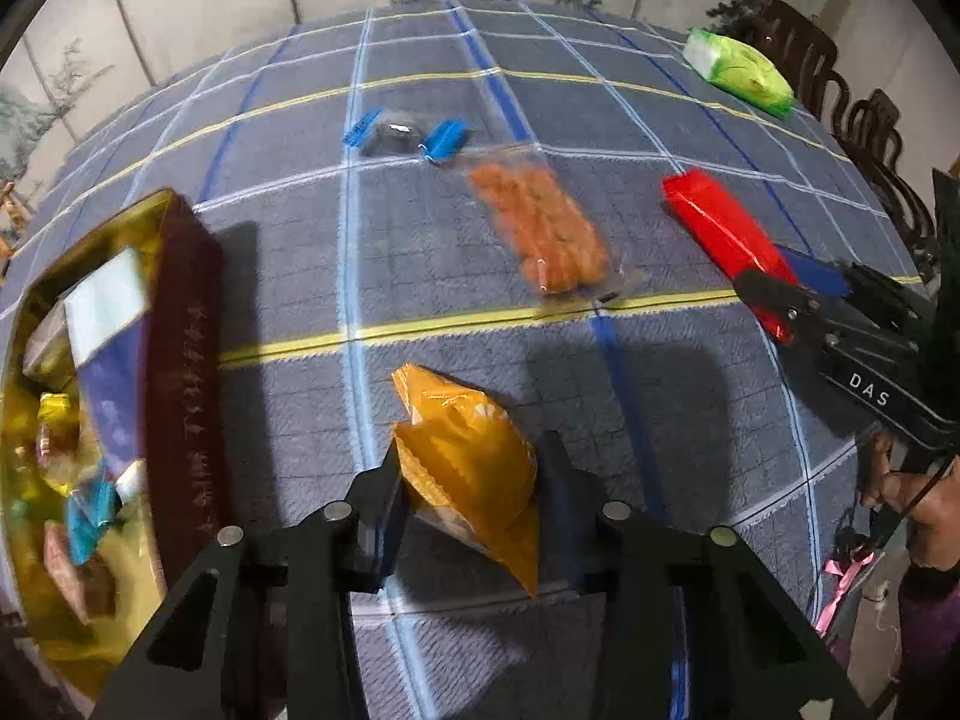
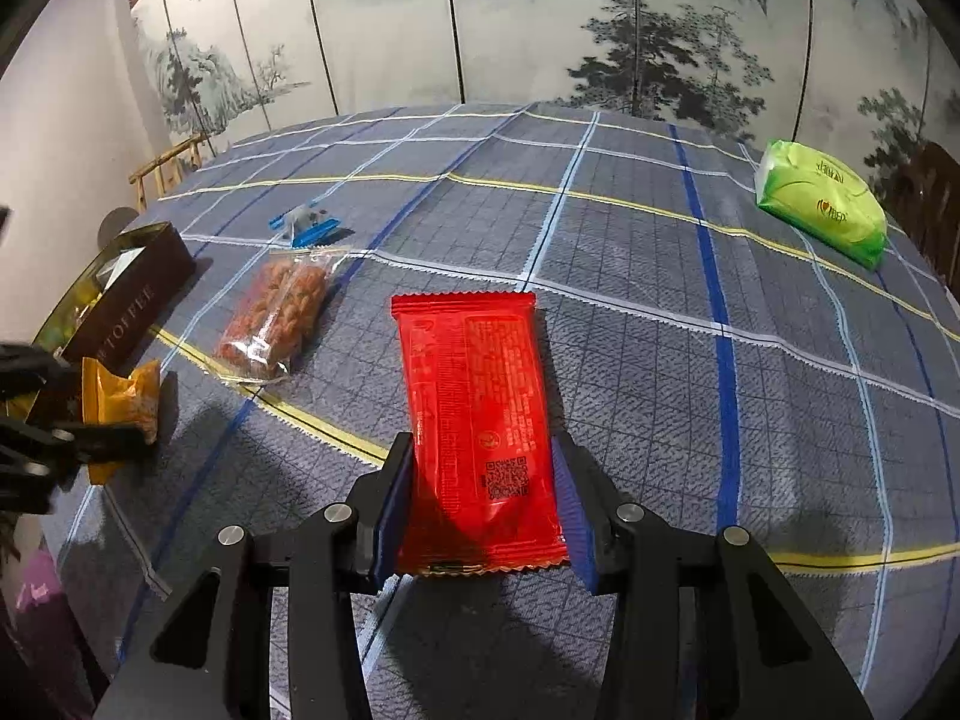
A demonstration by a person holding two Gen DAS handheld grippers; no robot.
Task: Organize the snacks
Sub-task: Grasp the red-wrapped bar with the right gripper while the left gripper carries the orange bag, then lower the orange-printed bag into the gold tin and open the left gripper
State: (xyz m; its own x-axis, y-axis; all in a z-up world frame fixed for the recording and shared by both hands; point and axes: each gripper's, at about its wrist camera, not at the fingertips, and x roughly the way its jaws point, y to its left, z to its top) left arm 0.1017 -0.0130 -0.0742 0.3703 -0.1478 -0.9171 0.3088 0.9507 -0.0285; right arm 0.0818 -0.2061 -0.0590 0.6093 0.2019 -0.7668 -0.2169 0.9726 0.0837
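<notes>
My left gripper (image 1: 474, 474) is shut on an orange snack packet (image 1: 468, 468) and holds it above the cloth, right of the brown toffee box (image 1: 186, 360), which holds several snacks. My right gripper (image 2: 483, 468) is shut on a red snack packet (image 2: 480, 420) held over the cloth; it also shows in the left wrist view (image 1: 726, 240). A clear bag of brown snacks (image 1: 537, 234) (image 2: 276, 312) and a blue-ended candy (image 1: 408, 135) (image 2: 306, 225) lie on the table. The left gripper with the orange packet (image 2: 120, 402) shows at the left of the right wrist view.
A green tissue pack (image 1: 741, 69) (image 2: 825, 204) lies at the far right of the blue plaid tablecloth (image 2: 660, 300). Dark wooden chairs (image 1: 840, 90) stand beyond the right edge. A painted folding screen (image 2: 480, 18) stands behind the table.
</notes>
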